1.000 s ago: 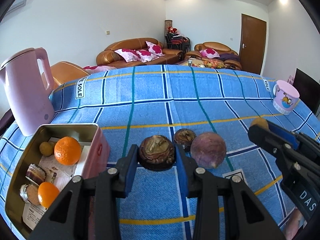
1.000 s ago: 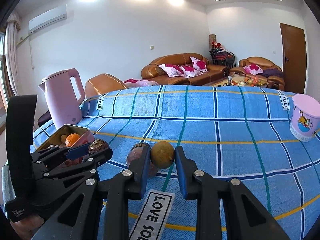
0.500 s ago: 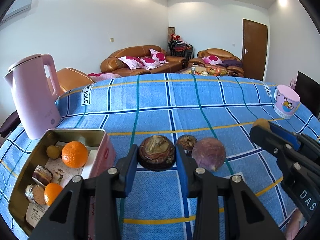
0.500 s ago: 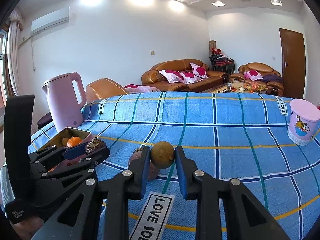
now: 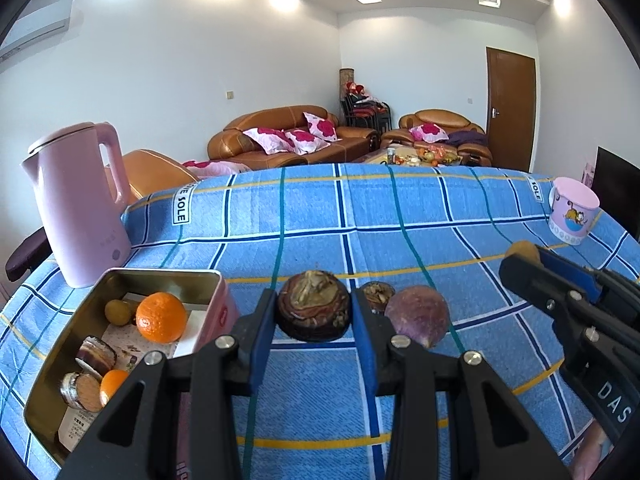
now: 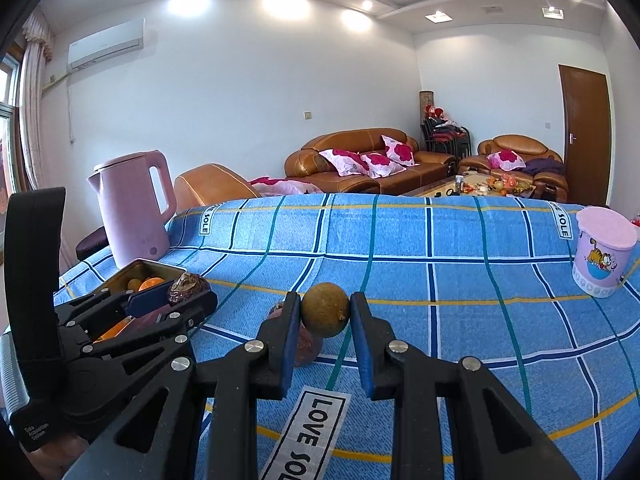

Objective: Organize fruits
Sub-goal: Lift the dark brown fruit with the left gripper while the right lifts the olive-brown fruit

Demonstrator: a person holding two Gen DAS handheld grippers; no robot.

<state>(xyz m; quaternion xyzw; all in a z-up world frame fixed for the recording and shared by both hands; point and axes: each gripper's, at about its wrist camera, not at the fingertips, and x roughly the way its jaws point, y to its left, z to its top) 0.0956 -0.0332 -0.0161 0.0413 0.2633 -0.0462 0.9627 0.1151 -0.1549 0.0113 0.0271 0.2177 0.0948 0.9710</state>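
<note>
My left gripper (image 5: pixel 313 316) is shut on a dark brown wrinkled fruit (image 5: pixel 313 311), held above the blue checked cloth just right of a pink metal tin (image 5: pixel 120 276). The tin holds two oranges (image 5: pixel 161 317), a small yellow-green fruit (image 5: pixel 117 311) and wrapped snacks. A purple round fruit (image 5: pixel 417 315) and a small dark fruit (image 5: pixel 377 297) lie on the cloth behind the left gripper. My right gripper (image 6: pixel 325 316) is shut on a small brownish-yellow round fruit (image 6: pixel 325 314), held above the cloth; it also shows in the left wrist view (image 5: pixel 520 250).
A pink kettle (image 5: pixel 78 208) stands behind the tin at the left. A pink cartoon cup (image 5: pixel 573 210) stands at the far right of the table. Sofas and a door lie beyond the table's far edge.
Both grippers have risen and tilted up a little with their fruits still held; the table looks lower in both views. The fruits on the cloth have not moved.
</note>
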